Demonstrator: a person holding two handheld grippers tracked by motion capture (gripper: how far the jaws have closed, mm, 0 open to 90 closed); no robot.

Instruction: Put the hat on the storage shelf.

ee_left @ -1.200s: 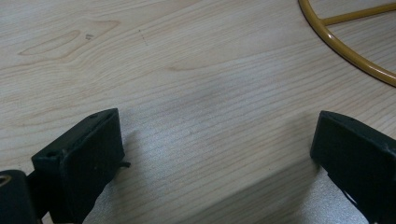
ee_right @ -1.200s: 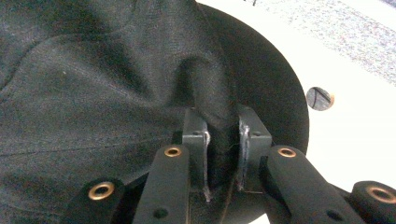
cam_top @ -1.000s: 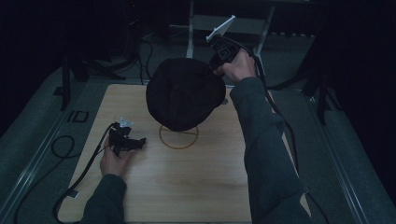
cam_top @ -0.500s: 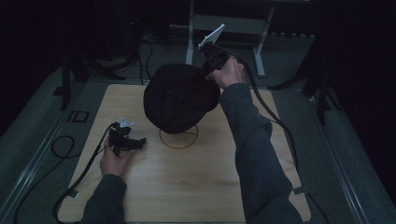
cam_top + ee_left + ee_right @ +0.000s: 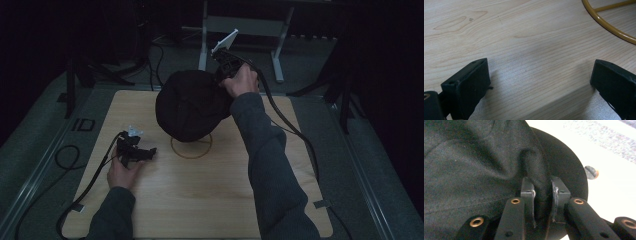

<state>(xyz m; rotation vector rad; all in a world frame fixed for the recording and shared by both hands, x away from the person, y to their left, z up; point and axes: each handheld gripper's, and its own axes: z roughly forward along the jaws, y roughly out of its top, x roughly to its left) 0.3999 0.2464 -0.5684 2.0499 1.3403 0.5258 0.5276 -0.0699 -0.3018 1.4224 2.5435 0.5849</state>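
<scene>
A black cap (image 5: pixel 192 105) hangs over the middle of the wooden table (image 5: pixel 200 200), above a yellow wire ring stand (image 5: pixel 192 148). My right gripper (image 5: pixel 223 80) is at the cap's far right side, shut on a fold of its black fabric (image 5: pixel 474 165); the right gripper view shows the cloth pinched between the two jaws (image 5: pixel 542 195). My left gripper (image 5: pixel 148 152) rests on the table at the left, open, with bare wood between its jaws (image 5: pixel 539 82). A curve of the yellow ring (image 5: pixel 609 25) shows at the top right of the left gripper view.
Black cables (image 5: pixel 85 190) trail from both grippers across the table and off its edges. A white metal frame (image 5: pixel 240 27) stands behind the table. The floor around is dark carpet. Open wood lies in the front half of the table.
The right hand has moved left and slightly back with the cap in its gripper, and the cap has shifted a little over the ring. The left gripper has stayed where it was.
</scene>
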